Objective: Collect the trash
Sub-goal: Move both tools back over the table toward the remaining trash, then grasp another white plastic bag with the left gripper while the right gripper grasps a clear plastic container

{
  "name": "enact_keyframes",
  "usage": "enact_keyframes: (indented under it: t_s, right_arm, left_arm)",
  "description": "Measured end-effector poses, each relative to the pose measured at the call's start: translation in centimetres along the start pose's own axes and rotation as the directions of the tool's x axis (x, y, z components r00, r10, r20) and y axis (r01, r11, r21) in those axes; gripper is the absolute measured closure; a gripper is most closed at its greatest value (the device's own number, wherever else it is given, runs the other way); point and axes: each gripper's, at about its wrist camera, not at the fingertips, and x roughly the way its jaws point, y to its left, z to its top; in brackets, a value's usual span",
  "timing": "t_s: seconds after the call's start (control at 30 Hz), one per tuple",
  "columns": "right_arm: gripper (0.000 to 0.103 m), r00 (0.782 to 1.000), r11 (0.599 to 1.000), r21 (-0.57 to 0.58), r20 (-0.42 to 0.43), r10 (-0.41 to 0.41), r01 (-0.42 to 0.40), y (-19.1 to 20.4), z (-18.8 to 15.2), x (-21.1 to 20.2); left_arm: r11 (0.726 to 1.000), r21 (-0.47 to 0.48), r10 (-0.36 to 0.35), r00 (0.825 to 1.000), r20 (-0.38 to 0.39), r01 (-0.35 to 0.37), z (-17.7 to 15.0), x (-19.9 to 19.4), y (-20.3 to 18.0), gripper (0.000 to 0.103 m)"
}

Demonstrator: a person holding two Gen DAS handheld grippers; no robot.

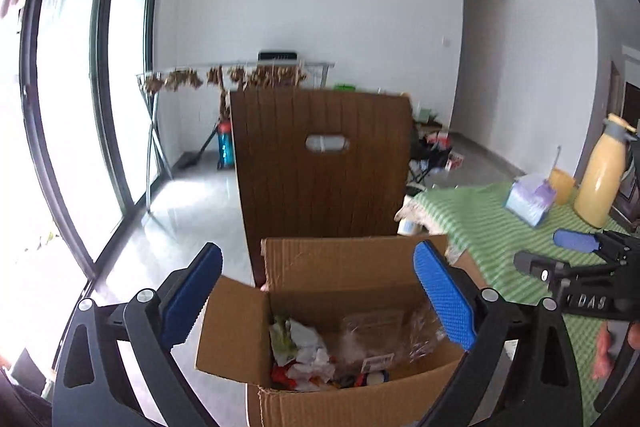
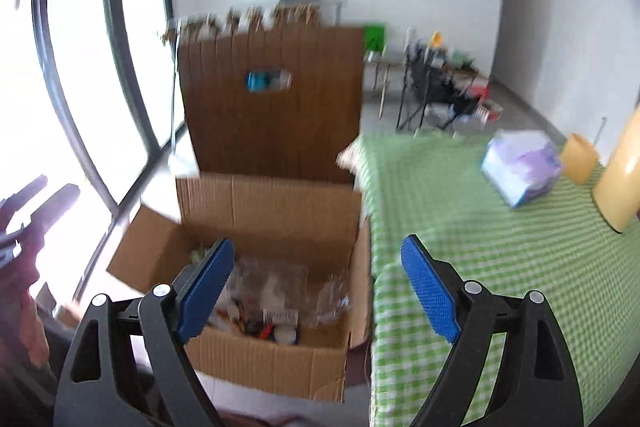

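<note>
Chair backdrop; cardboard box [image 1: 344,383] upright, flaps open, trash [image 1: 308,351] inside.

An open box [image 1: 320,399] sits on the floor, just left of the tabletop [image 1: 488,227]. Trash [image 1: 316,351] lies in the box. Behind the box stands a chair back [image 1: 320,187], up close to it. Far behind the chair, by the wall, is a drying rack [image 1: 224,75]. A big window [image 1: 80,87] is on the left. On the tabletop, toward its right side, lie a tissue pack [image 1: 528,199], then a cup [image 1: 562,183], then a tall jug [image 1: 600,179]. The left gripper [image 1: 320,303] hangs over the box. The right gripper [image 2: 320,291] is over the box's right edge, next to the tabletop
</note>
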Motion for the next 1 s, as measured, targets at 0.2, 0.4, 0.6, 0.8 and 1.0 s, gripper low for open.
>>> enact_keyframes:
  t_s: [0.2, 0.4, 0.6, 0.8, 1.0]
  right_arm:
    - [0.017, 0.981, 0.996, 0.048, 0.173, -0.086, 0.079, -1.6, 0.0, -5.3]
    - [0.017, 0.956, 0.981, 0.128, 0.236, -0.173, 0.146, -4.3, -1.3, -9.9]
    - [0.017, 0.921, 0.943, 0.217, 0.248, -0.302, 0.251, -9.0, -4.8, -15.8]
    - [0.017, 0.846, 0.834, 0.323, 0.151, -0.511, 0.447, -15.6, -11.6, -23.0]
    - [0.017, 0.767, 0.721, 0.386, 0.053, -0.64, 0.575, -19.6, -18.1, -28.6]
  left_arm:
    - [0.999, 0.047, -0.029, 0.996, 0.08, 0.025, 0.8, -3.3, -1.9, 0.008]
    - [0.994, 0.053, -0.1, 0.987, 0.126, 0.094, 0.8, -5.4, -4.3, 0.007]
    - [0.969, 0.107, -0.235, 0.966, 0.109, 0.224, 0.0, -6.6, -9.5, 0.007]
    - [0.903, 0.193, -0.398, 0.917, 0.038, 0.384, -2.1, -7.5, -17.5, 0.007]
    - [0.811, 0.252, -0.536, 0.843, -0.042, 0.528, -4.6, -8.6, -25.3, 0.007]
